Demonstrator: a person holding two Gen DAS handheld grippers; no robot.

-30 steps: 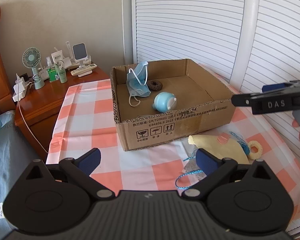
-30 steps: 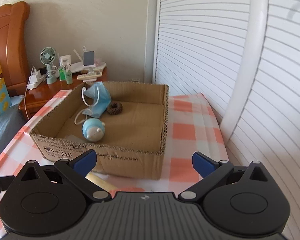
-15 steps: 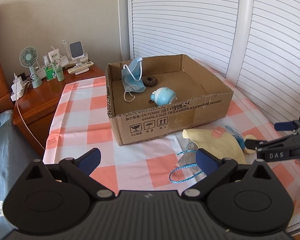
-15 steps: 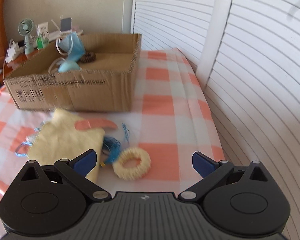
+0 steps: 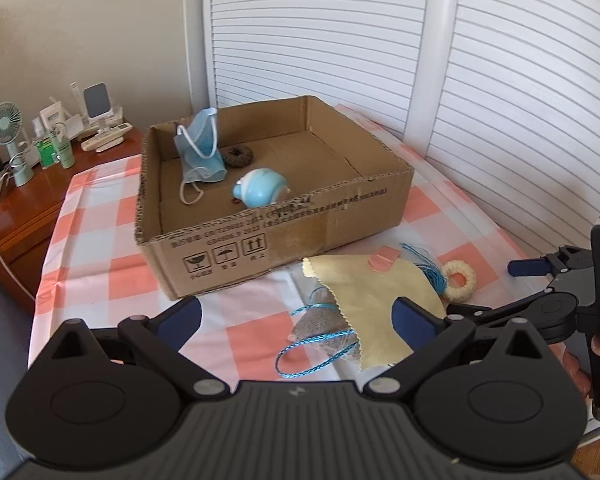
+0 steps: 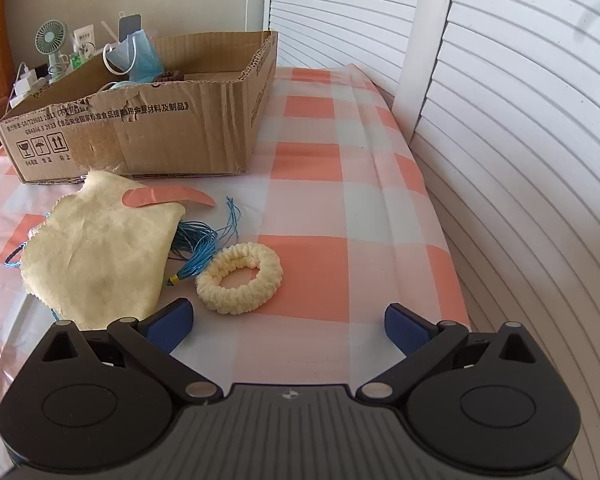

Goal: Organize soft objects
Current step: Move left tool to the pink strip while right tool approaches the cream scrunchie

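A cardboard box (image 5: 284, 236) (image 6: 148, 128) stands on the checked tablecloth and holds a blue face mask (image 5: 199, 152), a brown hair tie (image 5: 238, 155) and a pale blue soft toy (image 5: 260, 192). In front of it lie a yellow cloth (image 5: 376, 296) (image 6: 96, 244) with a pink plaster (image 6: 160, 197) on it, blue cord (image 6: 204, 240), a grey burlap pouch (image 5: 328, 328) and a cream scrunchie (image 6: 240, 278) (image 5: 459, 280). My right gripper (image 6: 288, 322) (image 5: 524, 280) is open, low over the table just before the scrunchie. My left gripper (image 5: 296, 316) is open and empty, above the pouch.
White louvred doors (image 5: 500, 80) run along the table's right and back. A wooden nightstand (image 5: 24, 200) at the left carries a small fan (image 5: 6, 136), bottles and a charger. The table's right edge (image 6: 436, 216) drops off close to the scrunchie.
My right gripper swung from above the box down to the table's front right, close behind the scrunchie. My left gripper drew back slightly; both stayed open.
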